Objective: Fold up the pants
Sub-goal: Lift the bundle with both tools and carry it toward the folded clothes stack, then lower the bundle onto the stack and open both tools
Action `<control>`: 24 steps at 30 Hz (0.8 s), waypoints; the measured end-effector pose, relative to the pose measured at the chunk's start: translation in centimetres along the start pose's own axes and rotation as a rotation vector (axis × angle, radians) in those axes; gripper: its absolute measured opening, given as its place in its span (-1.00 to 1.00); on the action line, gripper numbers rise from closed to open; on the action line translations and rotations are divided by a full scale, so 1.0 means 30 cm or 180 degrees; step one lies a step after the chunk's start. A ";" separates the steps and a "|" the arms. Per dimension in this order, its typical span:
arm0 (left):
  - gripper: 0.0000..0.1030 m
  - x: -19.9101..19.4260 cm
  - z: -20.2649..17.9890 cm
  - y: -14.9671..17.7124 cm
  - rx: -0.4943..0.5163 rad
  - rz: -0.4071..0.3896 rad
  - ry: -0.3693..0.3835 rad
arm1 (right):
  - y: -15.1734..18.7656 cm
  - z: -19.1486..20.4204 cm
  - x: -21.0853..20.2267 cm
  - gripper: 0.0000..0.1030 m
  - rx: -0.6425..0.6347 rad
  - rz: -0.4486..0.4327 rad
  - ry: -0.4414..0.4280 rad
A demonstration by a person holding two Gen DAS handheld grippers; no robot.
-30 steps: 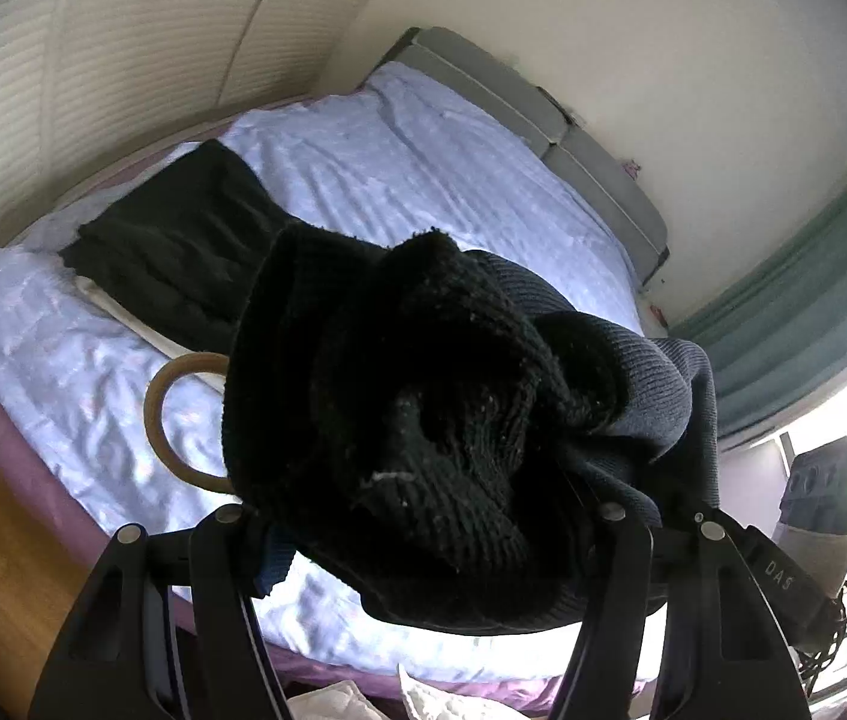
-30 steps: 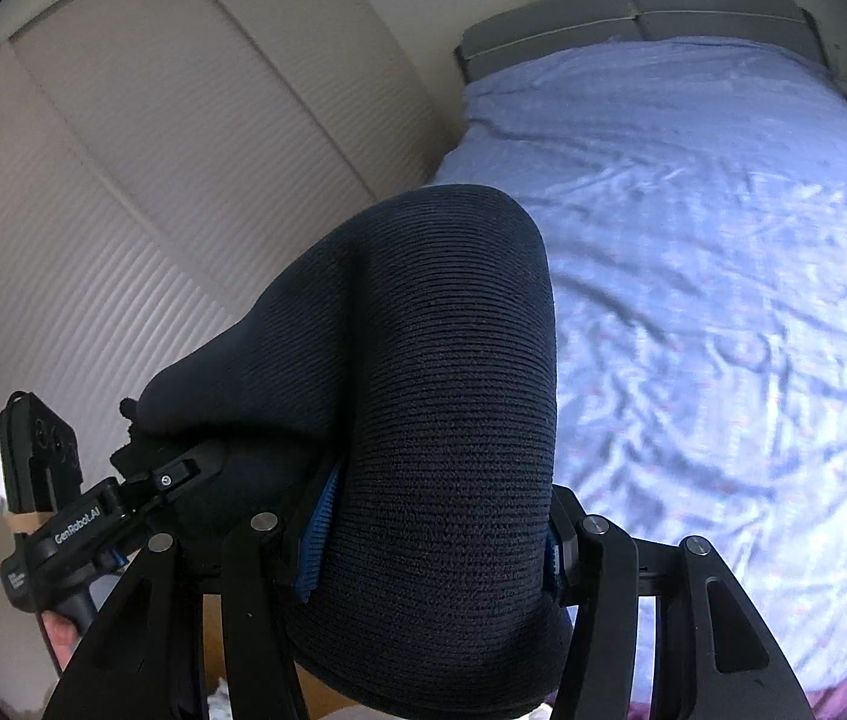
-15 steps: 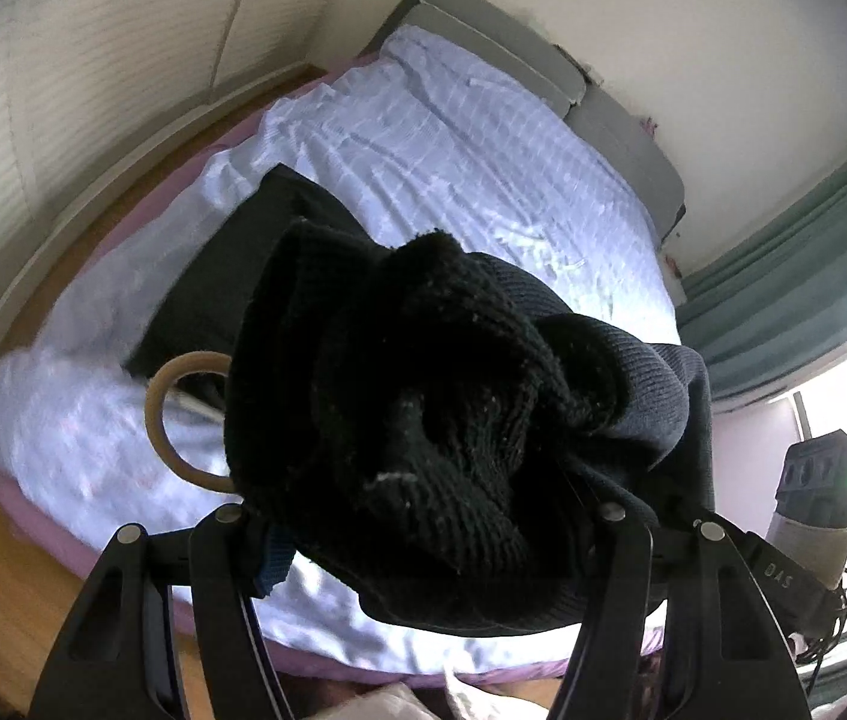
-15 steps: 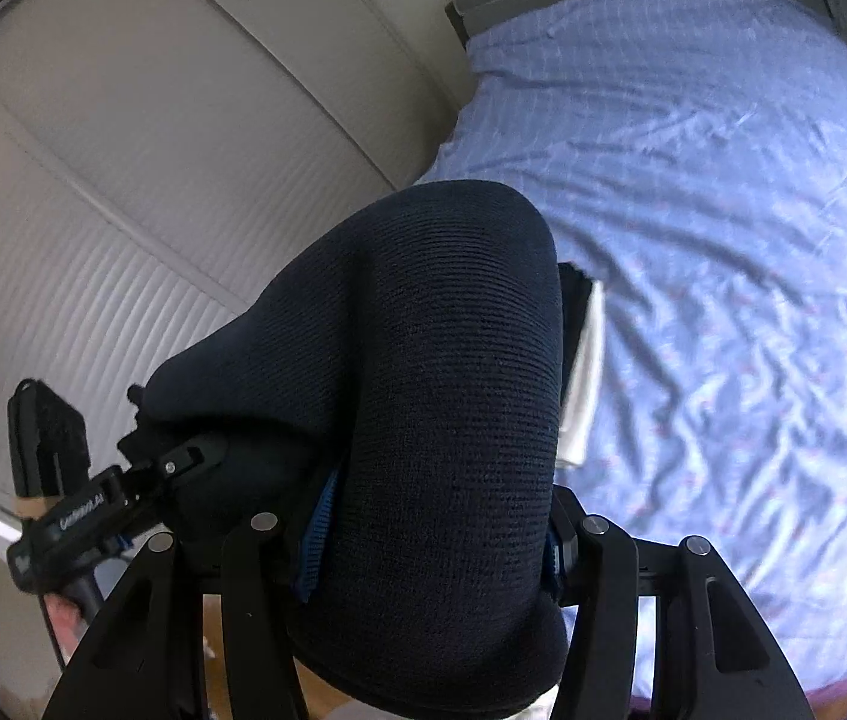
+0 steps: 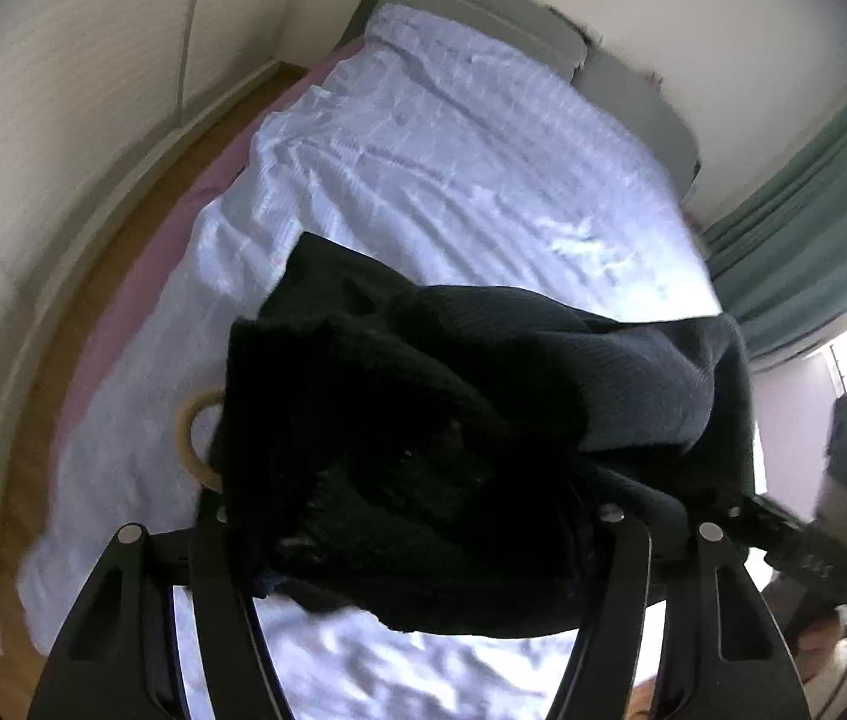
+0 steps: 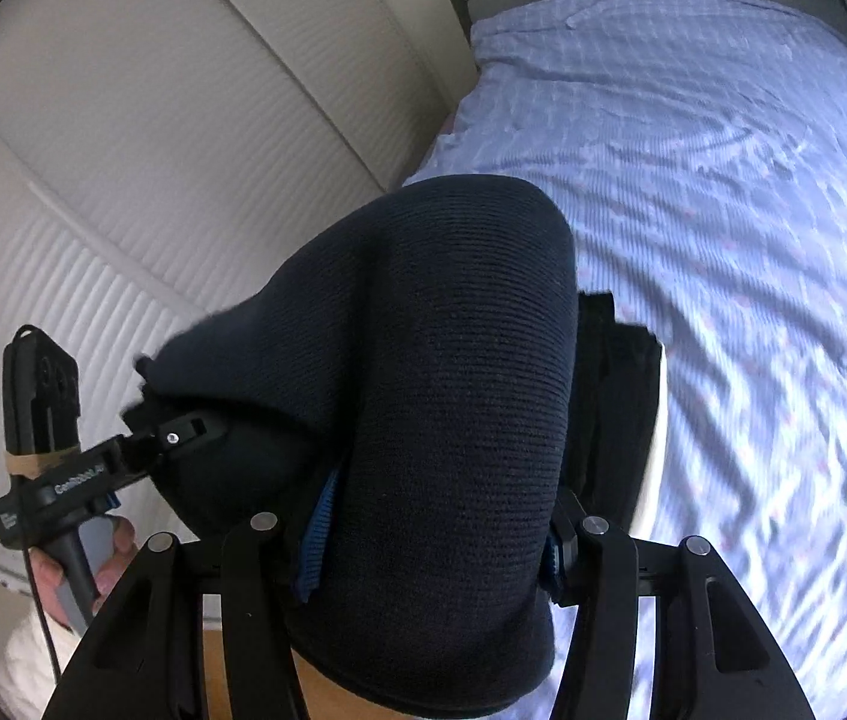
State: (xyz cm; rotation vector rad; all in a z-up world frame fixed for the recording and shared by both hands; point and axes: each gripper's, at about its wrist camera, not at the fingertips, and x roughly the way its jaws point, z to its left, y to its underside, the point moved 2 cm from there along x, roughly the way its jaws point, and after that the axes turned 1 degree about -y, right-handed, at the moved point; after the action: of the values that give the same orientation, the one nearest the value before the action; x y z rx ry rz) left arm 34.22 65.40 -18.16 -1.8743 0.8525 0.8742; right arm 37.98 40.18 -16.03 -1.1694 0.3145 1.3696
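Observation:
Dark navy knit pants hang bunched between my two grippers, above the near end of the bed. My left gripper is shut on one bunched end of the pants. My right gripper is shut on the other end, a thick ribbed fold that covers its fingers. The left gripper also shows in the right wrist view, held in a hand at the left, shut on the same cloth. The fingertips of both are hidden by fabric.
A bed with a pale blue checked sheet fills both views. A flat dark garment and a tan ring lie on the sheet below the pants. A ribbed white wardrobe stands left, green curtains right.
Both grippers have risen and tipped forward with the pants still held. More of the bed and the floor beside it now shows. The dark garment on the sheet has come into the right wrist view.

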 end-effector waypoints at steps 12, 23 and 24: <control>0.25 0.352 0.123 -0.061 -0.0049 0.0365 -0.0331 | -0.025 -0.159 0.338 0.06 0.0401 0.0255 0.0208; 0.55 0.221 0.124 0.019 0.0103 0.0361 -0.0768 | -0.011 -0.162 0.244 0.37 0.0148 0.0269 0.0555; 0.60 0.193 0.118 0.030 0.0118 0.0327 -0.0844 | -0.009 -0.159 0.220 0.37 0.0114 0.0260 0.0590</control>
State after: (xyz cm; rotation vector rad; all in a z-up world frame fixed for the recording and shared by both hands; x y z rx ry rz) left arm 35.66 67.03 -24.66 -1.6486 0.7991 1.1340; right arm 42.01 40.40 -23.12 -1.2678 0.5220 1.3229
